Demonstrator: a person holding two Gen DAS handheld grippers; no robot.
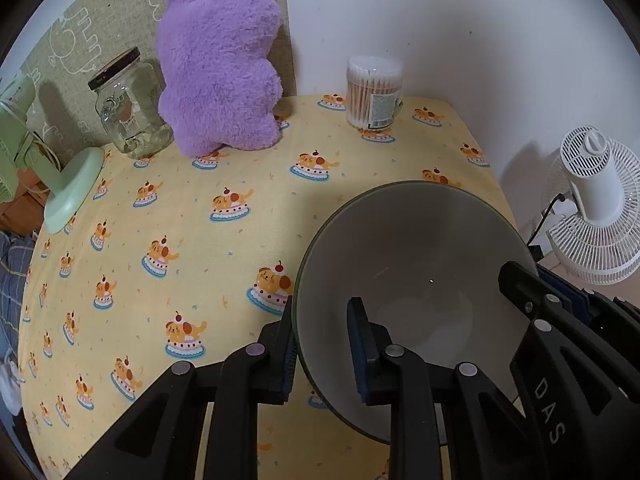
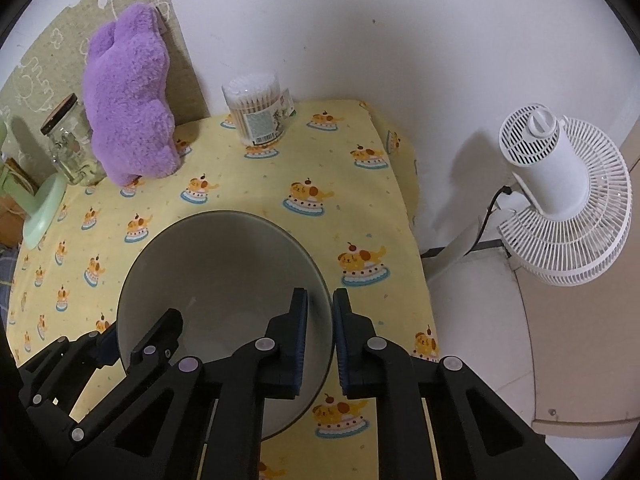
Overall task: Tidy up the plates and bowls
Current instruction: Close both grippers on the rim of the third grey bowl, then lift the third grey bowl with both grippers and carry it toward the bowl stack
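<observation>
Bowl of grey ceramic, round and deep [image 1: 416, 280], sits on the table near its right edge, pinched on two sides at once. The left gripper [image 1: 322, 344] has its black jaws pressed onto the bowl's left rim, one finger outside the wall and one inside. The right gripper [image 2: 320, 336] clamps the opposite rim the same way, one finger inside the bowl and one outside over the cloth. Each gripper shows in the other's view at the far side of the bowl.

Under the bowl lies a yellow tablecloth printed with cartoon dogs on cakes [image 1: 192, 216]. Along the table's back edge stand a clear round tub of cotton swabs [image 1: 374, 92], near the back right corner, a fluffy purple plush cushion [image 1: 220, 60] leaning on the wall, and just beside it a glass jar with a black lid [image 1: 128, 108]. A pale green desk fan [image 1: 60, 192] rests at the left edge. Off the table's right side stands a white floor fan [image 2: 560, 192].
</observation>
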